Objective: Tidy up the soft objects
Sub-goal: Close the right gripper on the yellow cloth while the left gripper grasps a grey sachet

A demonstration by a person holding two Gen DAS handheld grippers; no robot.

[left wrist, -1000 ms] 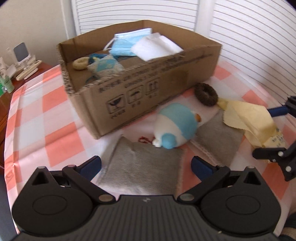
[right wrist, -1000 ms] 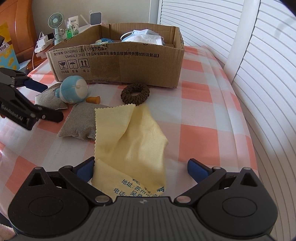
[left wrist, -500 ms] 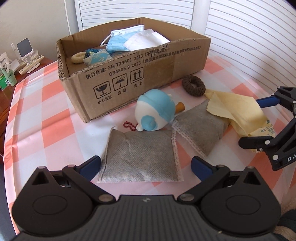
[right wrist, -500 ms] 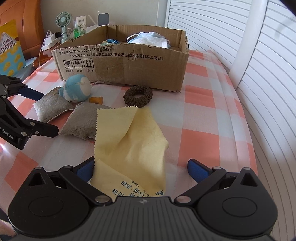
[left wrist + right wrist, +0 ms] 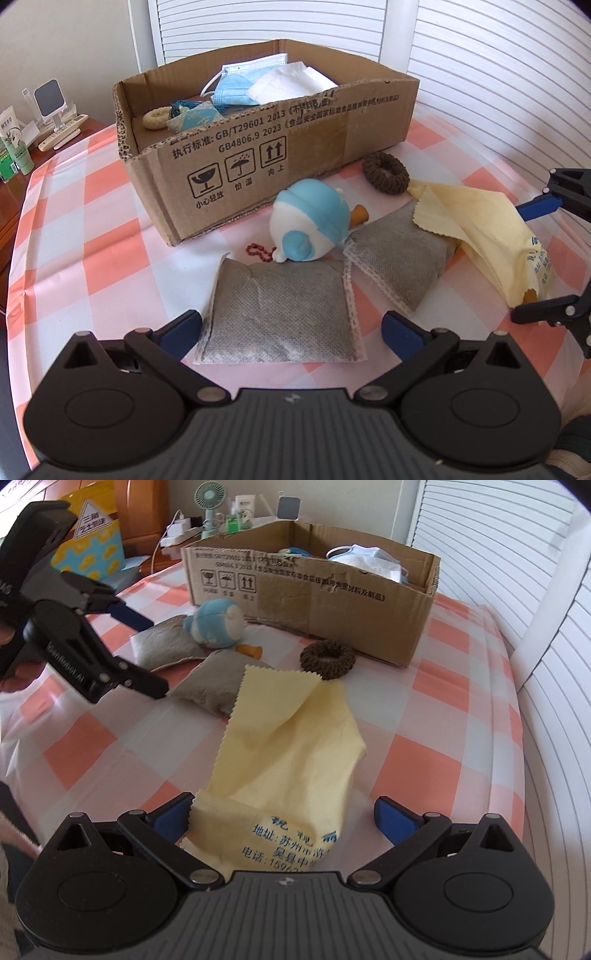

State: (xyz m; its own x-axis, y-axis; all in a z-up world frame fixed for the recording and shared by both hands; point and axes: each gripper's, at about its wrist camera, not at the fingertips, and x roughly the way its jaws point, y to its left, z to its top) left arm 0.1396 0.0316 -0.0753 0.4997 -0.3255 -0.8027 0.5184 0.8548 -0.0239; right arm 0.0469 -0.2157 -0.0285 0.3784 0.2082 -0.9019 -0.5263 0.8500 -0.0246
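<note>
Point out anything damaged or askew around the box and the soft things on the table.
The cardboard box has a ragged, torn top edge on its near wall and left corner. The blue-and-white plush toy lies tipped on its side against the near grey pouch. The yellow cloth is crumpled, draped over the second grey pouch.

The left tool [image 5: 290,326] has drawn back from the box [image 5: 295,147], so the whole grey pouch [image 5: 280,317] now shows at the frame's bottom centre. In the right view, the left tool [image 5: 147,657] rose toward the upper left.
</note>
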